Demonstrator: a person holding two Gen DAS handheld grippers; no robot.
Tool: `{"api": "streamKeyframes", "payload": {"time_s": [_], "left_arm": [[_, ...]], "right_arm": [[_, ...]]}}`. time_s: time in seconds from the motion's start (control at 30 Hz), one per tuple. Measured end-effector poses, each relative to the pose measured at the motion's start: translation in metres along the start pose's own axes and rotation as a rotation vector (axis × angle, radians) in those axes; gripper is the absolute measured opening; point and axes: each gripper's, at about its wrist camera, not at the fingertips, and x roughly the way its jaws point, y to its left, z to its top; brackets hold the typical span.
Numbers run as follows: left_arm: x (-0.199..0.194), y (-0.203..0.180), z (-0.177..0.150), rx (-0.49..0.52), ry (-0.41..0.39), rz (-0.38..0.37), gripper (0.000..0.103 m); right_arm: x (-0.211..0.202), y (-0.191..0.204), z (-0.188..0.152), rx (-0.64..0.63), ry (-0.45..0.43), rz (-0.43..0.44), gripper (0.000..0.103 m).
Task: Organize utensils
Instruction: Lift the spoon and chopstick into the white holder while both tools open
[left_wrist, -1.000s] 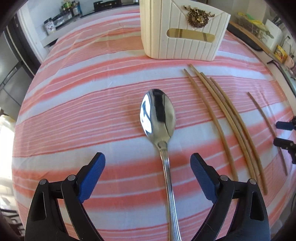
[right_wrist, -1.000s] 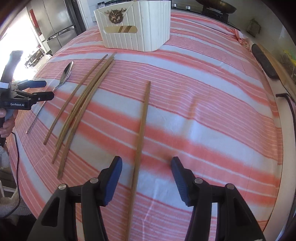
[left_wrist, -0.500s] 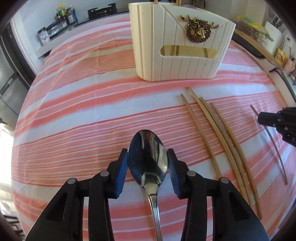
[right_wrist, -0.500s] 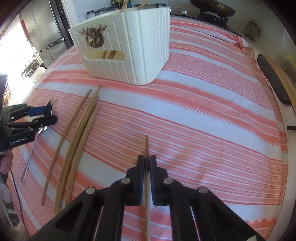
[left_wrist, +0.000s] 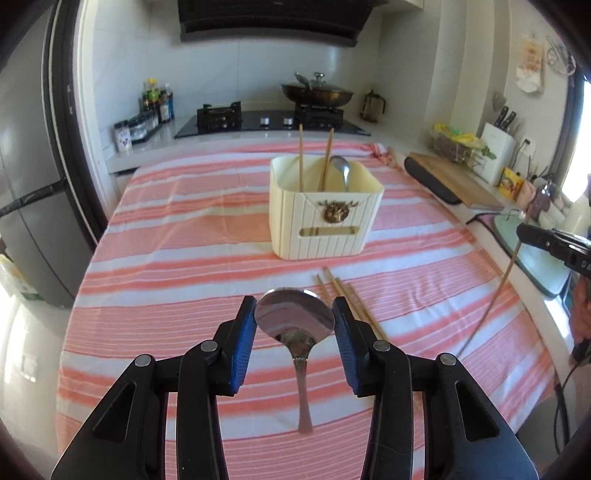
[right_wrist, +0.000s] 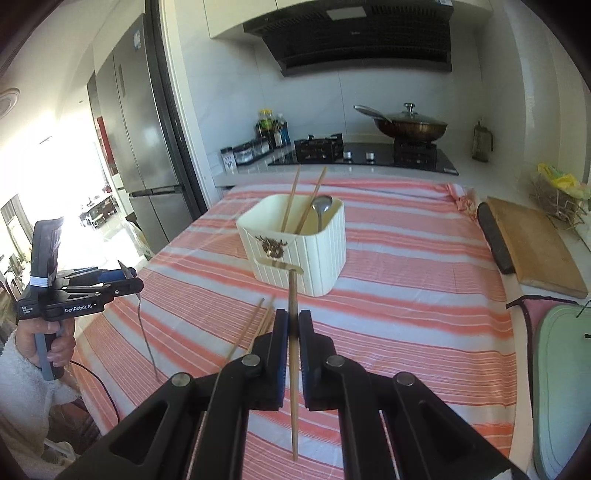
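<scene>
The left gripper (left_wrist: 294, 320) is clamping a spoon (left_wrist: 295, 318) by its bowl while the right gripper (right_wrist: 293, 325) is pinching one chopstick (right_wrist: 293, 363), both apparently lifted clear of the striped cloth (left_wrist: 177, 258). Each should be tipping handle-down into the cream holder (left_wrist: 325, 206), avoiding the utensils already standing inside.

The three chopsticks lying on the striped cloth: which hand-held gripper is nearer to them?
Left. The left hand-held gripper, clamped on the spoon, hangs just beside the chopsticks. The right hand-held gripper, clamping one chopstick, is farther off on their other side.

A cream ribbed holder (left_wrist: 325, 225) stands on an orange-and-white striped cloth (left_wrist: 184, 266); the spoon (left_wrist: 295, 321) is silver.
</scene>
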Motion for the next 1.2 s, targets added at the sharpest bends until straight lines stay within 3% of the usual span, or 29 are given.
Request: {"api": "streamKeyframes", "payload": {"time_s": [0.3,0.77,0.93,1.2], "left_arm": [[-0.021,-0.01,0.007,-0.033,-0.062,-0.057,0.041],[-0.026,-0.013,0.014,0.005,-0.051,-0.081,0.041],[-0.038,-0.005,0.057,0.006,-0.103,-0.093,0.041],[-0.031,0.006,0.161,-0.072,-0.291,-0.062,0.041]], "right_arm": [[-0.036,0.01,0.008,-0.009,-0.115,-0.008,0.006],[-0.034,0.005,0.027,-0.018,-0.111,-0.017,0.006],[-0.026,0.007,0.064,-0.067,-0.14,-0.056,0.006],[-0.008,0.012,0.153,-0.135,-0.274,-0.094,0.006]]}}
